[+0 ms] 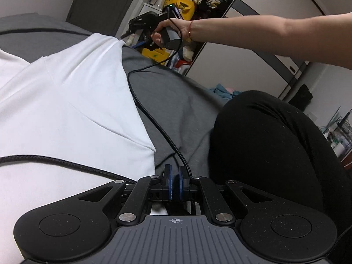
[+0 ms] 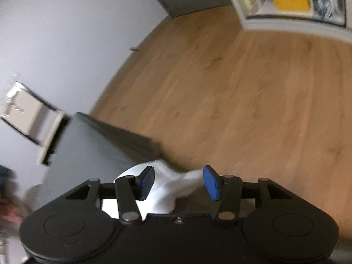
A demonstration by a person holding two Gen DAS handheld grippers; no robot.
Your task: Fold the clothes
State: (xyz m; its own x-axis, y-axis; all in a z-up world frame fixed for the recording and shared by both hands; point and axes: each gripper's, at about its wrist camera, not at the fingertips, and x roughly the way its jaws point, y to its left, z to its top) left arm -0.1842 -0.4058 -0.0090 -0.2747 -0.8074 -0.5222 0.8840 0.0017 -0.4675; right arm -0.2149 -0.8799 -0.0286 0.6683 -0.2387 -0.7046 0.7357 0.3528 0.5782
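Here the white shirt (image 1: 66,101) lies spread on a grey bed cover (image 1: 176,101), and the work looks to be in an early fold: one far corner of the cloth is lifted while the rest lies flat.

The left tongs (image 1: 175,183) are low over the bed, near the lower edge of the shirt. Their blue pads (image 1: 169,187) stand nearly together, with only a thin gap, and I see no cloth between them, so they seem closed on nothing. A black cable (image 1: 154,118) runs from them across the grey cover, and a second cable (image 1: 57,161) lies over the shirt.

In the left wrist view, the right tongs (image 1: 140,25) are held out by the person's hand (image 1: 170,29) at the far corner of the shirt. In the right wrist view, the right tongs (image 2: 179,181) have their pads wide apart, and a bunch of white cloth sits between them. Whether a pad (image 2: 147,181) really presses the cloth I cannot tell; the picture is blurred. Beyond them are the wooden floor (image 2: 242,92) and the grey edge of the bed.

The person's leg in black trousers (image 1: 275,154) rests on the bed beside the shirt.

I judge that the next move calls for a firm closing of the right tongs on the corner. The left tongs probably need to take the near edge, and the cable over the shirt should be kept out of the fold.
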